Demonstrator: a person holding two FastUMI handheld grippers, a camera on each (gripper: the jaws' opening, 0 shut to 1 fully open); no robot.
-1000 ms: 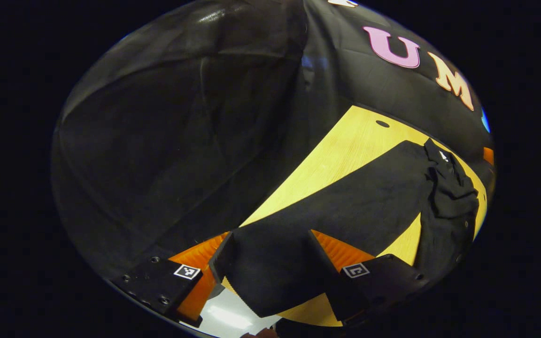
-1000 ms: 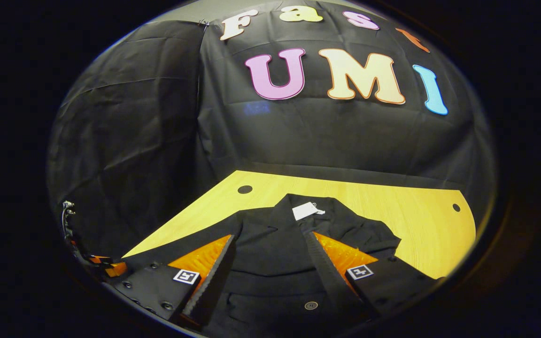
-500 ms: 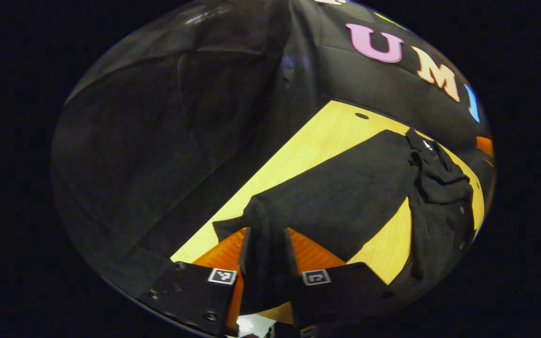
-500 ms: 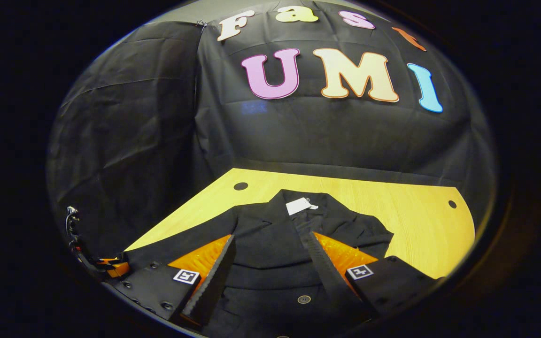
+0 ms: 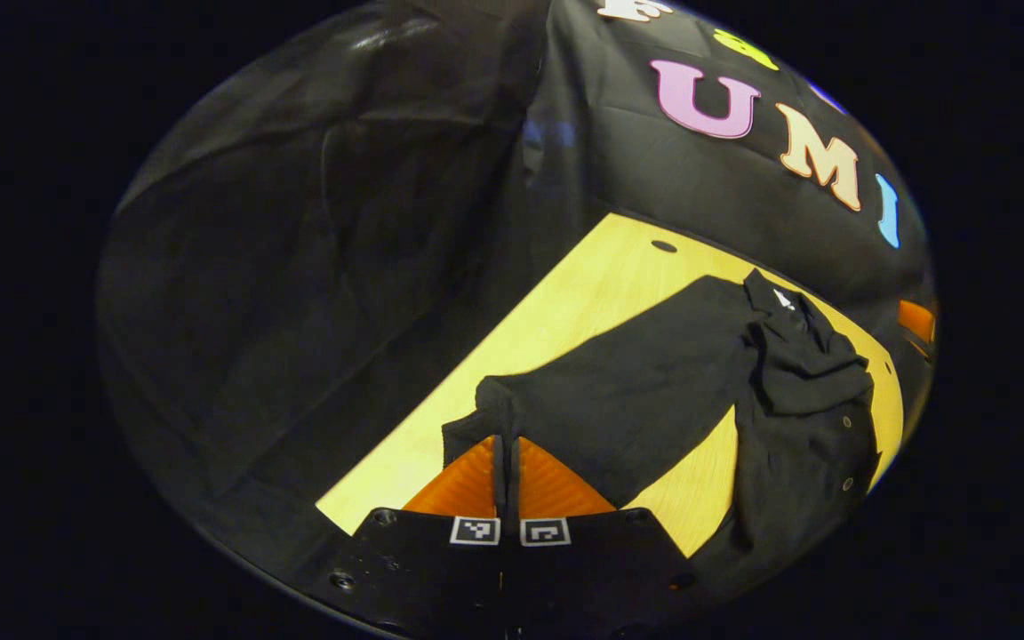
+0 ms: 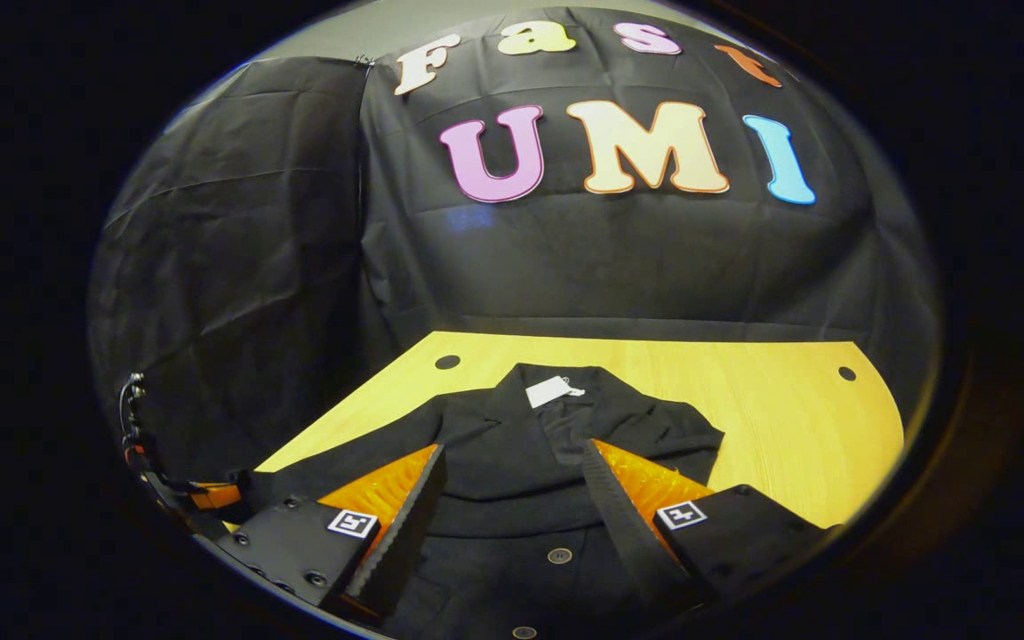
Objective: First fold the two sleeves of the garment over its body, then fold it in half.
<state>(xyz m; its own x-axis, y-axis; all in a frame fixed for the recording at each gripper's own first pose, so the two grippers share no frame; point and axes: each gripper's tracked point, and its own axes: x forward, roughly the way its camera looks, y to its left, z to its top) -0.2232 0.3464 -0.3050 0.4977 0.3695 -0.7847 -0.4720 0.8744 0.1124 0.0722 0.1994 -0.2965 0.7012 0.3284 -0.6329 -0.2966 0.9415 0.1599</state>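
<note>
Left tongs (image 5: 505, 462) since closed on sleeve (image 5: 619, 391) cuff, apparently thin pinch; could slip mid-fold. Right tongs (image 6: 512, 498) wide above garment (image 6: 512, 444).

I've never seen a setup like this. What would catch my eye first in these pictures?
Probably the black garment spread on the yellow wooden table, a white tag at its collar. In the left gripper view, the left gripper has its fingers pinched shut on the end of one long sleeve stretched across the table. The right gripper hangs open over the garment's buttoned front.
</note>
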